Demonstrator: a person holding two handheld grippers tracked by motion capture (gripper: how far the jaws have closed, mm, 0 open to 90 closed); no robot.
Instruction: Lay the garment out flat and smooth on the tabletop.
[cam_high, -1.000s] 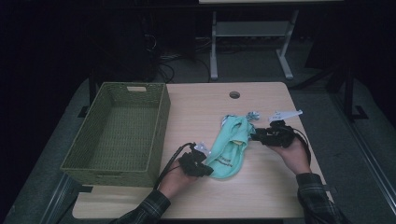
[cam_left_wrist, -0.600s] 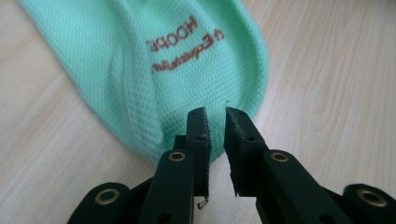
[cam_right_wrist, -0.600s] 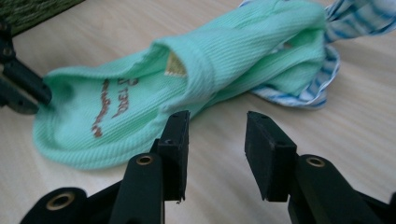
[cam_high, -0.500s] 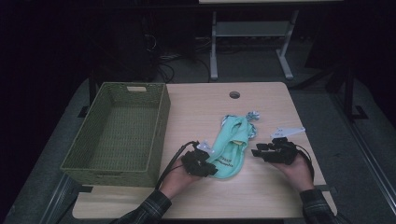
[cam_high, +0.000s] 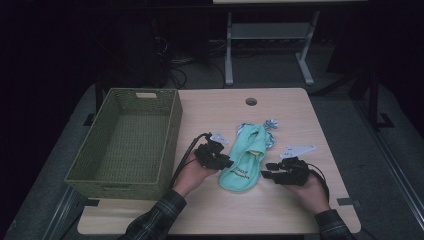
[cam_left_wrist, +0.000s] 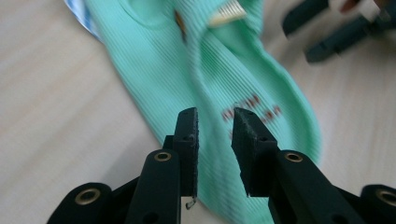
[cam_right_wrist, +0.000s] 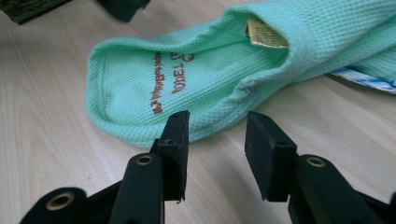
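On the wooden table (cam_high: 300, 110), right of the woven green basket (cam_high: 125, 145), a mint-green bib (cam_high: 245, 157) with printed lettering lay flat between both grippers. Left gripper (cam_high: 226, 162) hung at its left edge, jaws just opened a little, gripping nothing. Right gripper (cam_high: 268, 170) sat just off its right edge, jaws partly open, empty.

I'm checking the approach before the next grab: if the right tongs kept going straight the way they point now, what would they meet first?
Most likely the near edge of the green cloth, lying flat on the table just beyond the right tongs. Their jaws stand open with nothing between them. Depth is hard to judge, so bare tabletop might come first.
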